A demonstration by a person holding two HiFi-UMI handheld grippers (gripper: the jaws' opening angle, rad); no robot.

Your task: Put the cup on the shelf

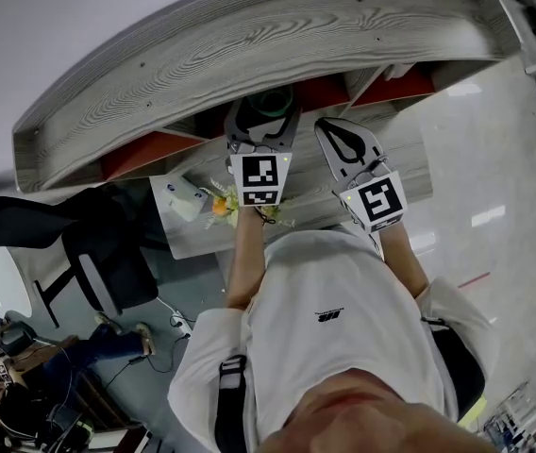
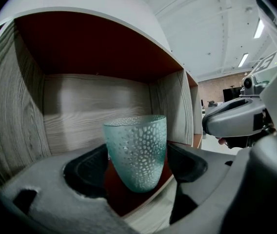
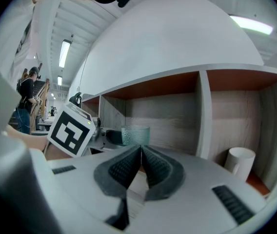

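**Left gripper at the shelf mouth: cup set-down pending**

Left gripper point(image 2: 137, 168) fills the foreground of its own view, its dark pads pressed against both sides of the cup point(image 2: 136, 145); I read that as a grasp. The cup is pale green with a dimpled surface, it stands upright, and it tapers to a narrow base.

Position: the cup is at the mouth of a compartment in the shelf point(image 2: 70, 116), above the front strip of the red floor point(image 2: 124, 199). I cannot tell whether the base touches that floor.

Right gripper point(image 3: 139, 155): jaws clenched together on nothing, held just beside the left one. A white mug point(image 3: 239, 162) stands in the far right compartment, well apart from the cup.

Judgement on the step in hand:
- The cup is too near the front lip, so carry it deeper before releasing.
- Lower it until the base sits flat, and keep the rim level.
- The narrow base probably tips easily, so open both jaws evenly and slowly.
- Withdraw straight back along the jaw line, so neither pad drags the textured wall.
- The right gripper isn't needed and should stay out of the opening.
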